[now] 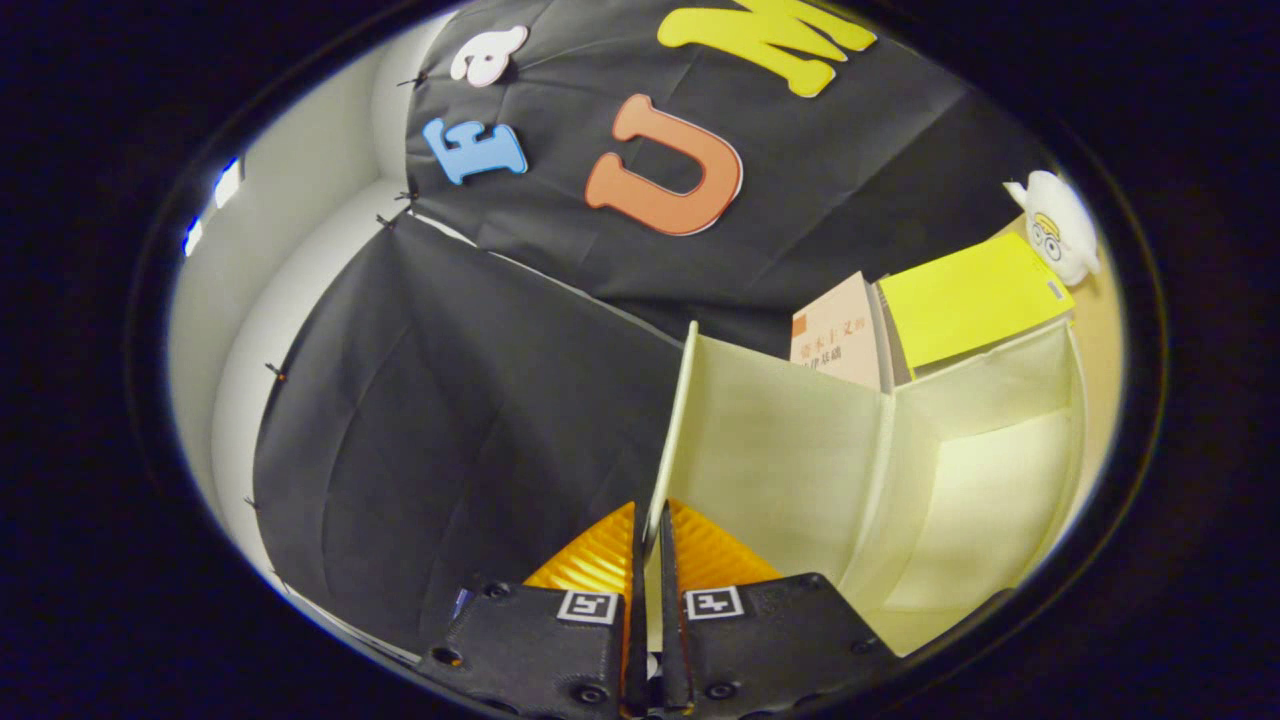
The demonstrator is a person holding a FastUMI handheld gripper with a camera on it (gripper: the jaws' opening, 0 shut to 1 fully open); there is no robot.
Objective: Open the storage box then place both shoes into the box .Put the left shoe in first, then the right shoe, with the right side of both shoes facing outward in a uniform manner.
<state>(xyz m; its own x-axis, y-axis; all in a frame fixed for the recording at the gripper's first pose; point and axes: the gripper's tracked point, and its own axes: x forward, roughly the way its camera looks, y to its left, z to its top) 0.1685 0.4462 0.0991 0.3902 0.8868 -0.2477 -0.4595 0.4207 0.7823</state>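
My gripper (650,535) is shut on the thin edge of the cream fabric storage box's lid (780,450). The lid stands raised, and its rim runs up and away from between my fingers (595,560). To the right of the lid the box (1000,400) lies open, showing a pale inner wall and floor with nothing visible inside. The whole view is tilted.
Two books lean just beyond the box: a beige one (835,335) and a yellow one (965,300). A white plush toy (1060,235) sits past them on the tan table (1100,350). The black cloth wall hangs to the left of the lid and beyond it.
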